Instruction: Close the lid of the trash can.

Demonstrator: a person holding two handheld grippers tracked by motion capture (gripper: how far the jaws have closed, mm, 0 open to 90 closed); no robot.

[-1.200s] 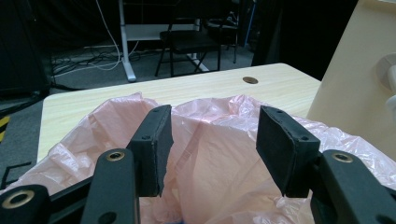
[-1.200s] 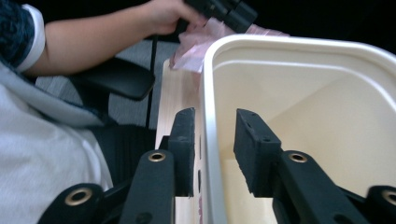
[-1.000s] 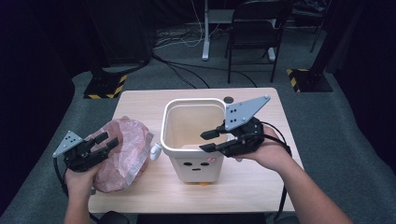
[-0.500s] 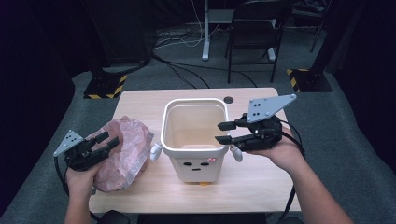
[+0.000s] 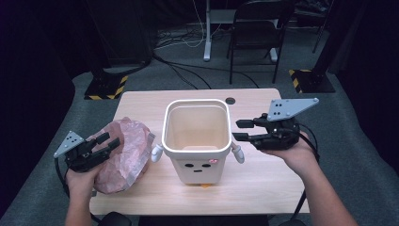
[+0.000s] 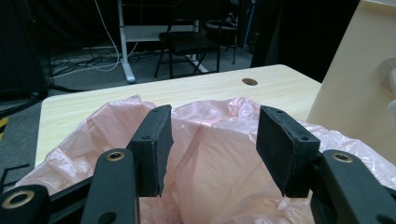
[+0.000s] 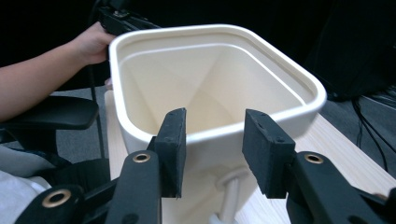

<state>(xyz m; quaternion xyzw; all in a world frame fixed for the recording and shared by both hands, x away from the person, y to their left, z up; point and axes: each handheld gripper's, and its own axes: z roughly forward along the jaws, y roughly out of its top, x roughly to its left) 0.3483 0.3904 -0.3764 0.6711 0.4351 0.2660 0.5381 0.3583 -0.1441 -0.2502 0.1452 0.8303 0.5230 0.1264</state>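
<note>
Cream bin [image 5: 196, 141] upright, mouth upward.

Table [image 5: 263, 183]: pale wood top with a round cable hole [image 5: 229, 100] near its far edge | cream bin [image 5: 196, 141] stood upright at the middle, little face toward the person | crumpled pink plastic bag [image 5: 127, 155] lay at the left edge, just beside the bin

Black chair [image 5: 258, 28] beyond wooden table [image 5: 263, 183]
</note>
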